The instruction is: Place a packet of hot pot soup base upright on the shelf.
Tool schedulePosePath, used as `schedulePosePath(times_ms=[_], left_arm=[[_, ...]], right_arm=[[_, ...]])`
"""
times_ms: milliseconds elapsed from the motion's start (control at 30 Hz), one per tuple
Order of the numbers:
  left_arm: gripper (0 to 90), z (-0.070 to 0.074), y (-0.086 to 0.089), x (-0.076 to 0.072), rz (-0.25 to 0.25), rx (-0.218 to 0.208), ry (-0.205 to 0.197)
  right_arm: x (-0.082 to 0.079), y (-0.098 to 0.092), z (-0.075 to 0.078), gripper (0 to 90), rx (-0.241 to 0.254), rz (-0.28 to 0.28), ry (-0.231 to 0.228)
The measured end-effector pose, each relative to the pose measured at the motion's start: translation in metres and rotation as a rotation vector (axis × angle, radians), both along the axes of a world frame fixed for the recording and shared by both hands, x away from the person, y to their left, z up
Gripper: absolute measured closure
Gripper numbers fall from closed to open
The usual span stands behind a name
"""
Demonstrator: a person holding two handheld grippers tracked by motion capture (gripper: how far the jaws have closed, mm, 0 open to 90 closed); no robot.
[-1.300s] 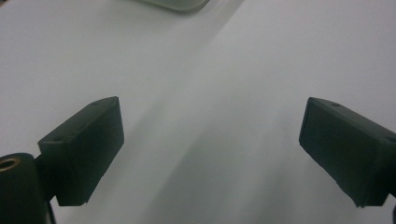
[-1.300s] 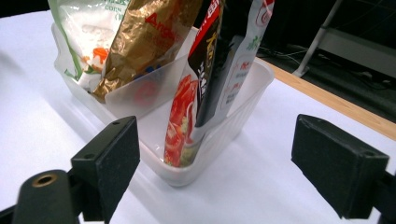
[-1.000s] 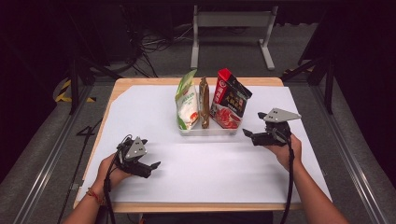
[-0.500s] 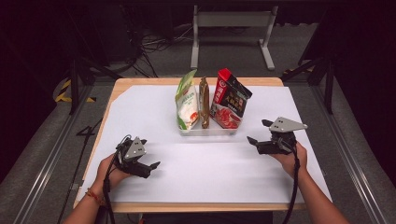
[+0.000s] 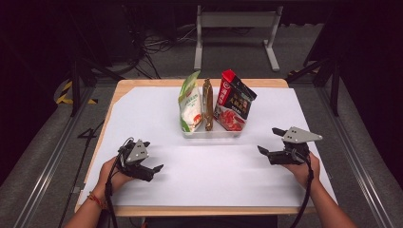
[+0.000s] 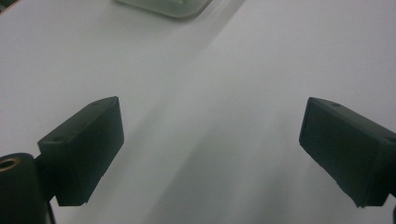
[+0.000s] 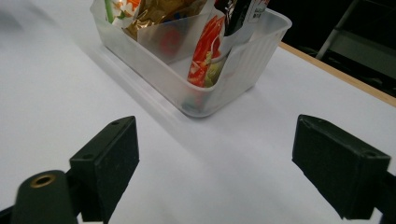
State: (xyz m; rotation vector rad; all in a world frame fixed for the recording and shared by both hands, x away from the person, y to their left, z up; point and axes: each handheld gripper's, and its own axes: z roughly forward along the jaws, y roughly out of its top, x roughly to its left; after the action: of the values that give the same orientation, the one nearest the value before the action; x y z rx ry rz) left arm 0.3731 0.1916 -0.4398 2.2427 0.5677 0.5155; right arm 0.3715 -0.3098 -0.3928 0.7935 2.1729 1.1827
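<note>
Translucent ribbed plastic tub (image 7: 205, 88) holds glossy crinkled packets (image 5: 231, 100) upright.

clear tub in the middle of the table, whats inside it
The clear tub holds three upright packets: a green and white bag, a slim brown pouch, a red and black packet. Their bottoms are blurred behind its wall.

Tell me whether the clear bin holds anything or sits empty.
Not empty. The clear bin holds three packets standing on end: a green and white pouch, a slim brown packet and a red and black pack.
</note>
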Motion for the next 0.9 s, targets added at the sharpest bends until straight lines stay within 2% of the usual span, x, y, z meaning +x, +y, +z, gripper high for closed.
schedulePosePath(times_ms=[167, 500, 900], left_arm=[[7.2, 0.000, -0.001, 0.000, -0.004, 0.008, -0.002], [7.1, 0.000, -0.001, 0.000, -0.007, 0.007, -0.001], [7.2, -0.001, -0.002, 0.000, -0.007, -0.001, 0.002]], right_arm=[[-0.005, -0.006, -0.006, 15.6, -0.005, -0.007, 0.008], [-0.017, -0.024, -0.012, 15.7, 0.019, -0.026, 0.026], [-0.027, -0.037, -0.015, 15.5, 0.015, -0.039, 0.029]])
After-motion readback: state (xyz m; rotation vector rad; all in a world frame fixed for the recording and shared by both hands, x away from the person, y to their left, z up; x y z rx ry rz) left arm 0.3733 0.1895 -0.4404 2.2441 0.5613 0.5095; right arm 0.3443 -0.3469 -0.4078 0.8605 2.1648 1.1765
